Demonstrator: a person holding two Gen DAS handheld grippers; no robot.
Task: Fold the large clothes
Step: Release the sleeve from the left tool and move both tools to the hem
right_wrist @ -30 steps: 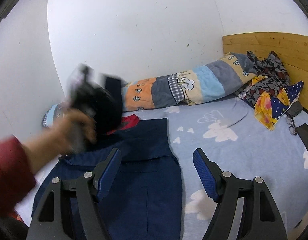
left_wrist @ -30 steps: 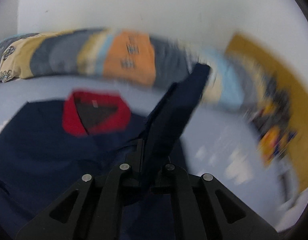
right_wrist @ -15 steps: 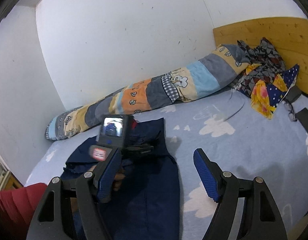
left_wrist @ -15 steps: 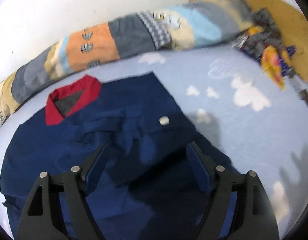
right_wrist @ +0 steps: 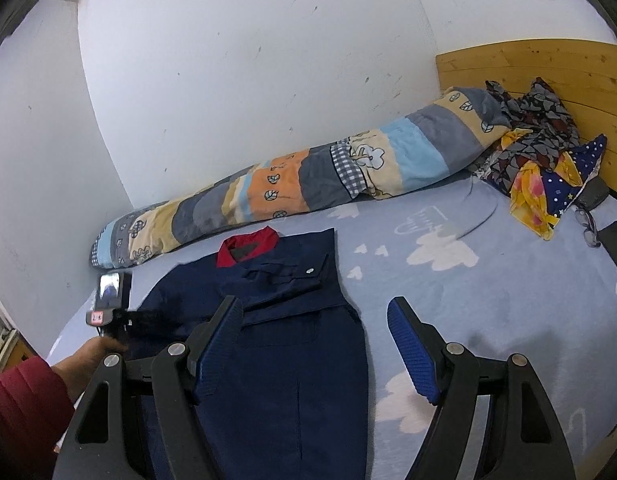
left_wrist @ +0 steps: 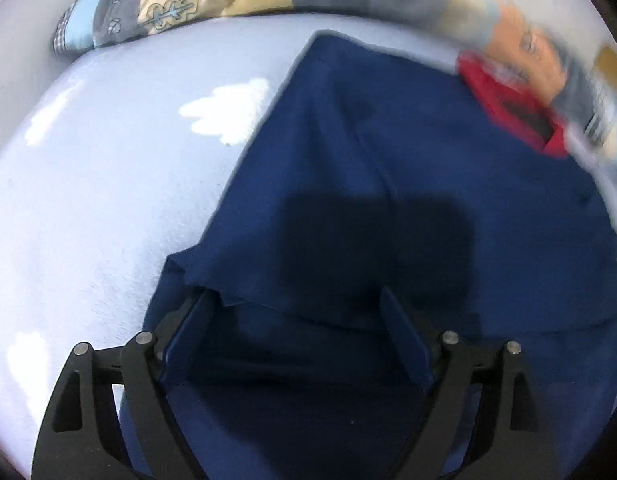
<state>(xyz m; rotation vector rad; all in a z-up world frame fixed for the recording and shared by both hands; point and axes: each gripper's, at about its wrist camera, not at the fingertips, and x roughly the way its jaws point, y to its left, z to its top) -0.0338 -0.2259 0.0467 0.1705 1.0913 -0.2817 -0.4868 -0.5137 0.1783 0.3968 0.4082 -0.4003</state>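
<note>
The left gripper (left_wrist: 296,320) hangs low over the navy jacket (right_wrist: 284,320), jaws apart; it has let go of the sleeve, now folded in. The right gripper (right_wrist: 314,344) waits spread too. Beyond: cloud-print bedsheet (right_wrist: 488,292), rolled quilt (right_wrist: 308,184), white wall (right_wrist: 248,60).

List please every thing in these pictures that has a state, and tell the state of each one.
Navy jacket: flat on the bed, right side folded in, not fully folded.
Red collar: open, toward the quilt.
Left gripper: open, low over the jacket, holding nothing.
Right gripper: open, empty, above the jacket.
Patchwork quilt: rolled up along the wall.
Colourful clothes: in a crumpled heap by the headboard.
</note>
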